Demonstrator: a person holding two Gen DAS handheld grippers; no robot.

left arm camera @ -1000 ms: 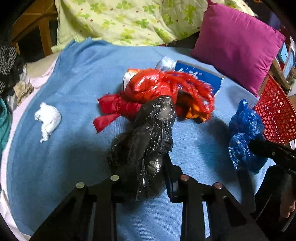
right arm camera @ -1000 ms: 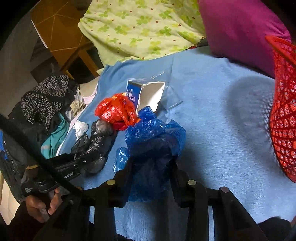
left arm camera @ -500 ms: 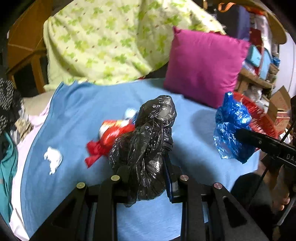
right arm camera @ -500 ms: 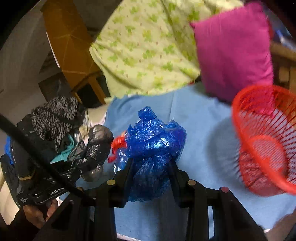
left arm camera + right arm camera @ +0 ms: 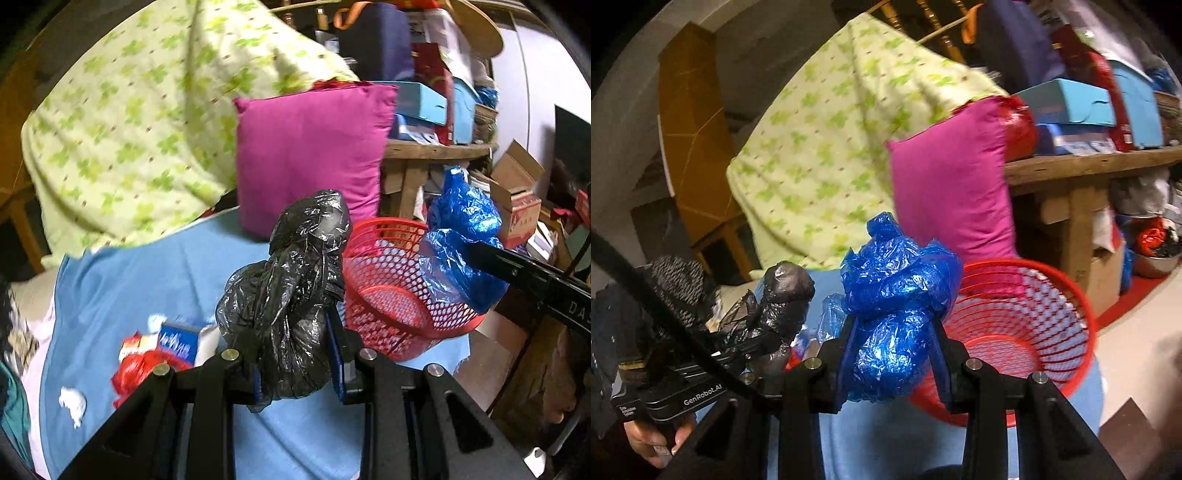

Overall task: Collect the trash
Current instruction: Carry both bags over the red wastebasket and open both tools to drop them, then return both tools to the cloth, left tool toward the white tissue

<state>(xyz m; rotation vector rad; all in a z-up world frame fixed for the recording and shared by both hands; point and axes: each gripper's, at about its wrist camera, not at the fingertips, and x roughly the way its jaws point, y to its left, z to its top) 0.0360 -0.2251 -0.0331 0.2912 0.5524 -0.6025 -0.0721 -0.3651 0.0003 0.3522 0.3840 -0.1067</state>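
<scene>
Your left gripper [image 5: 295, 363] is clamped on the crumpled black plastic bag [image 5: 291, 291], which bulges up and out past its fingers, lifted off the bed; your right gripper [image 5: 892, 354] is pinched the same way on the crumpled blue plastic bag [image 5: 897, 295]. Both bundles are held low in the jaws, probably so the loose plastic cannot slide free while you carry them. From the left wrist view, the red mesh plastic basket [image 5: 384, 258] sits at about three o'clock of the black bag, with the blue bag [image 5: 461, 243] hanging over its far rim; from the right wrist view the basket [image 5: 1052, 295] opens at three to four o'clock, its mouth tilted toward you and apparently bare inside. That leaves open room to drop in, though the basket stands near the corner of the blue bedsheet [image 5: 147, 280], where a knock could tip it off. The magenta square cushion [image 5: 310, 158] stands at twelve o'clock behind the basket, well apart. Still on the sheet at eight o'clock lie a red plastic bag [image 5: 144, 369], a blue-and-white carton [image 5: 177, 341] and a white crumpled tissue [image 5: 72, 402].
</scene>
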